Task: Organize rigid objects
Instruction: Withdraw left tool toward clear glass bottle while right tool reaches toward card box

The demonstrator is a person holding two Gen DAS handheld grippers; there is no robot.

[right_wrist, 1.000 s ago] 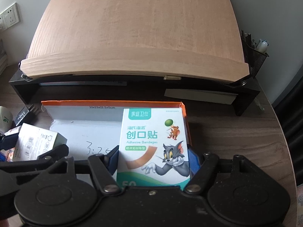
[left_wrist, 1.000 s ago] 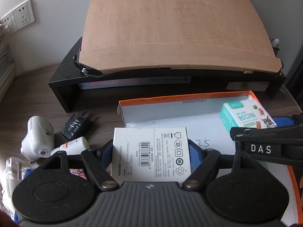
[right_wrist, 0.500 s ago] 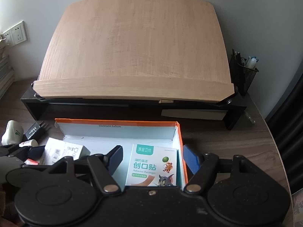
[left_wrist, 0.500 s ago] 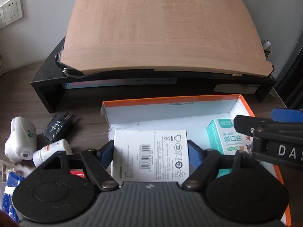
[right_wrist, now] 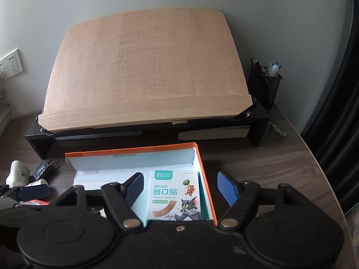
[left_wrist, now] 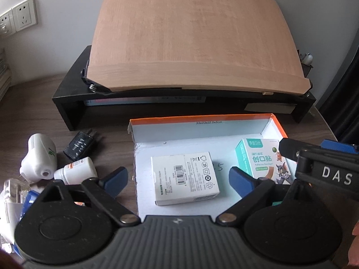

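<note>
Tilted wooden board (right_wrist: 145, 71) on black stand (right_wrist: 258, 123), mesh pen holder (right_wrist: 264, 85) beside, wall sockets (left_wrist: 22, 16).

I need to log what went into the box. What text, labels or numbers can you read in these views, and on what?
"33x23x12.5x5cm": inner wall of the orange cardboard box.
"创口贴" and "Adhesive Bandages": bandage box.
"DAS": right gripper, seen from the left wrist.
Handwritten "5", the rest hidden: box floor.
White adapter box: barcode and symbols, fine print too small.
White bottle: label blurred.

The adhesive bandage box (right_wrist: 175, 196) was seen lying in the orange-rimmed tray's (right_wrist: 134, 151) near right corner, between the right gripper's (right_wrist: 179, 185) spread jaws.
</note>
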